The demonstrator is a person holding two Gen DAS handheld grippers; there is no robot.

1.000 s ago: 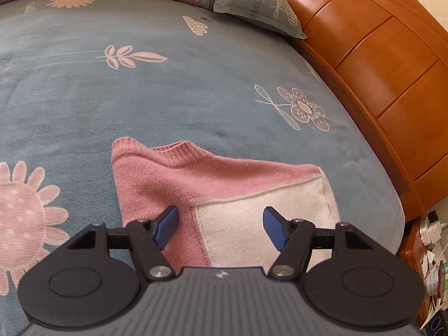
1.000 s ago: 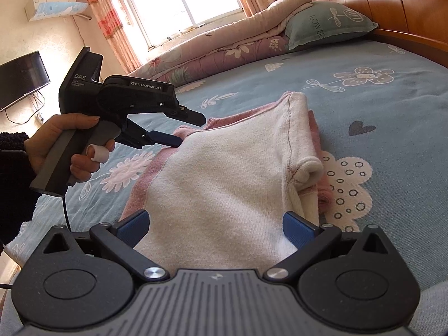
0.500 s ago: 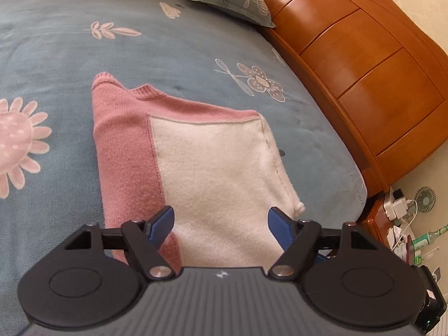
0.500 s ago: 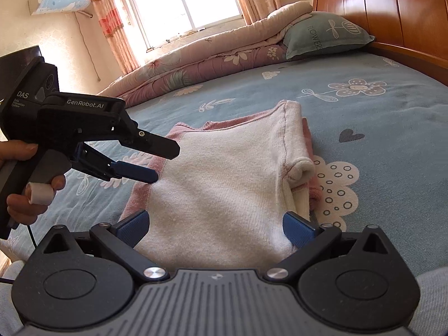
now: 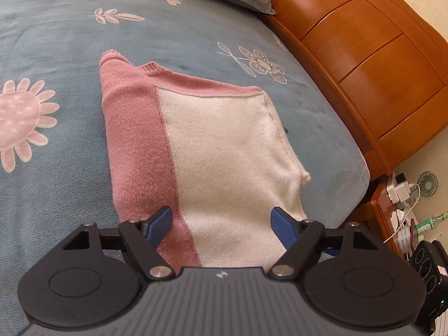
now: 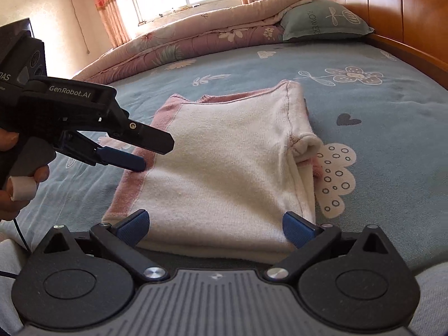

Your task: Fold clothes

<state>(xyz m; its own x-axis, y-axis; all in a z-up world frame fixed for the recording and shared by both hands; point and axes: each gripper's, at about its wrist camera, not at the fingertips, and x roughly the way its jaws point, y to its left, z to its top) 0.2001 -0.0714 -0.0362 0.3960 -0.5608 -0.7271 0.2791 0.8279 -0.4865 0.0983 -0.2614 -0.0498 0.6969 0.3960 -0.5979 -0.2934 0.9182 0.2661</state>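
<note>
A pink and cream knitted sweater [image 5: 218,145] lies folded into a rectangle on the blue flowered bedsheet [image 5: 56,42]. The cream panel faces up, with a pink band along its left side. My left gripper [image 5: 222,224] is open, its blue pads hovering over the near edge of the sweater with nothing between them. In the right wrist view the same sweater [image 6: 224,162] lies ahead, and my right gripper [image 6: 214,226] stands open at its near edge. The left gripper [image 6: 140,151], held by a hand, points at the sweater's left pink band.
A wooden headboard [image 5: 364,56] runs along the right of the bed, with a green pillow [image 6: 322,25] and a rolled quilt [image 6: 196,47] at the far end. A bedside stand [image 5: 403,210] with chargers and bottles sits beyond the bed corner.
My left gripper has pulled back from the sweater's far part toward its near left edge. The right gripper has drawn back slightly. The sweater stays folded and flat.
</note>
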